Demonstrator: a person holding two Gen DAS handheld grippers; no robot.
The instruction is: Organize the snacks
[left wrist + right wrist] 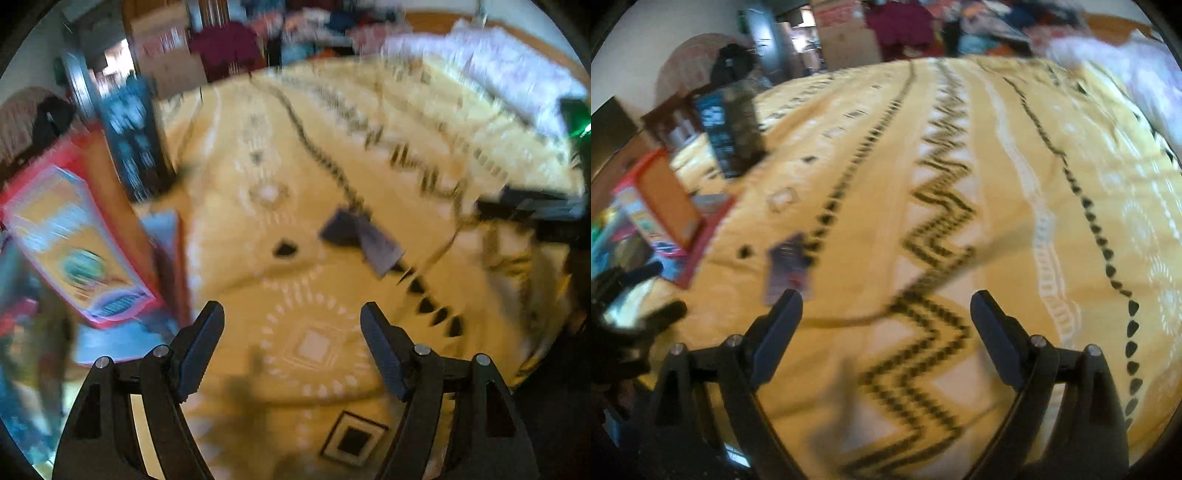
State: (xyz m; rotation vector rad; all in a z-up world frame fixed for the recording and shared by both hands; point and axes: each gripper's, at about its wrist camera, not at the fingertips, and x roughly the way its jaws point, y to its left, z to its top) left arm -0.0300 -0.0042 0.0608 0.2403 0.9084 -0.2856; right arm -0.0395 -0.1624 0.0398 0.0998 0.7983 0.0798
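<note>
A small purple snack packet lies flat on the yellow patterned bedspread. My left gripper hovers over the bedspread, short of the packet, open with nothing between its fingers. My right gripper is open and empty too, with the packet just beyond its left fingertip. At the left stands a red tray with an orange snack box in it. Both views are blurred by motion.
A tall dark blue box stands upright on the bed behind the red tray. A white pillow lies at the far right. Piled clothes and a cardboard box sit beyond the bed. Colourful packets crowd the left edge.
</note>
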